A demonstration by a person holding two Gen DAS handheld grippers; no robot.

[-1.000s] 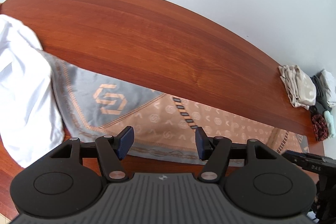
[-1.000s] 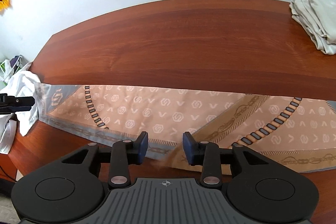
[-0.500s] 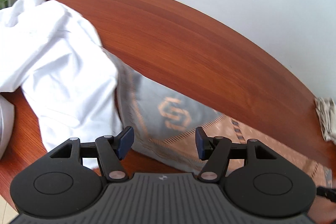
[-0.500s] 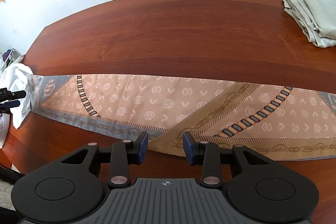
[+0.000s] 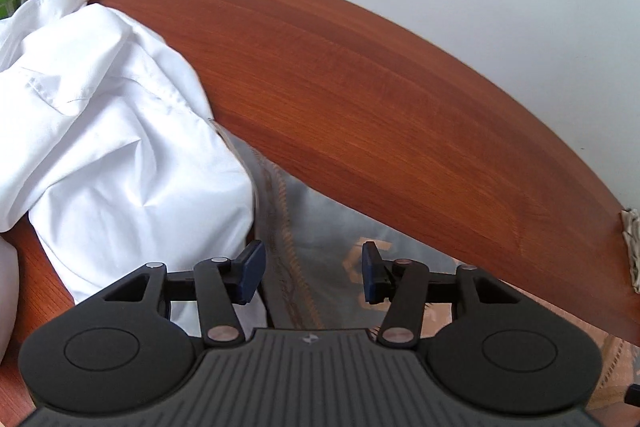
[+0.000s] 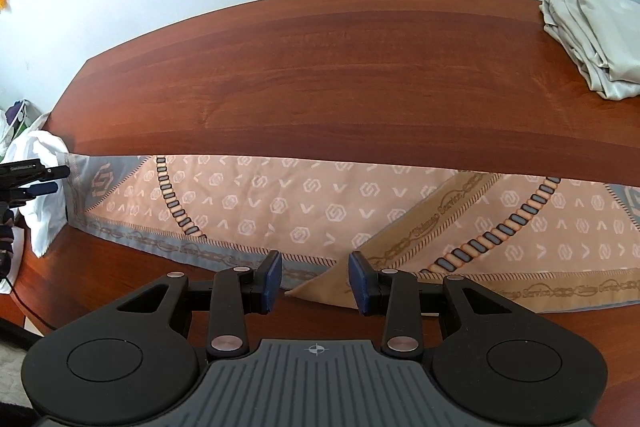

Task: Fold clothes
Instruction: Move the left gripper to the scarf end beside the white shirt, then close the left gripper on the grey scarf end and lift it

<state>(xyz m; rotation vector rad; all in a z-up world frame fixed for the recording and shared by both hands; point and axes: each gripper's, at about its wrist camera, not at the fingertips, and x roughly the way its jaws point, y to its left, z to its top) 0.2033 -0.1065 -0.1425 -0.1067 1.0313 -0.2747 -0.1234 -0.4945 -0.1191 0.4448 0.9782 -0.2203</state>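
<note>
A long patterned scarf (image 6: 304, 203), peach with grey borders and hexagon motifs, is laid in a folded band along the near part of the reddish wooden worktop (image 6: 340, 75). Near the scarf's middle one layer is overlapped by another, and a pointed corner is formed at its near edge. The right gripper (image 6: 315, 283) is held just above that corner, with its jaws spread wide on either side of the point and nothing held between them; contact with the fabric cannot be told.

At the scarf's left end, a crumpled white garment (image 5: 112, 131) is piled on the worktop, touching and partly covering the grey end of the scarf (image 5: 320, 227). The left gripper (image 5: 312, 273) is seen over this grey end, just beside the white garment, its jaws also wide apart and empty; this part of the left wrist view is blurred. In the right wrist view the left gripper (image 6: 38, 179) appears at the scarf's far left end.

Well beyond the scarf's right end, a folded beige cloth (image 6: 596, 39) lies at the back corner of the worktop.
</note>
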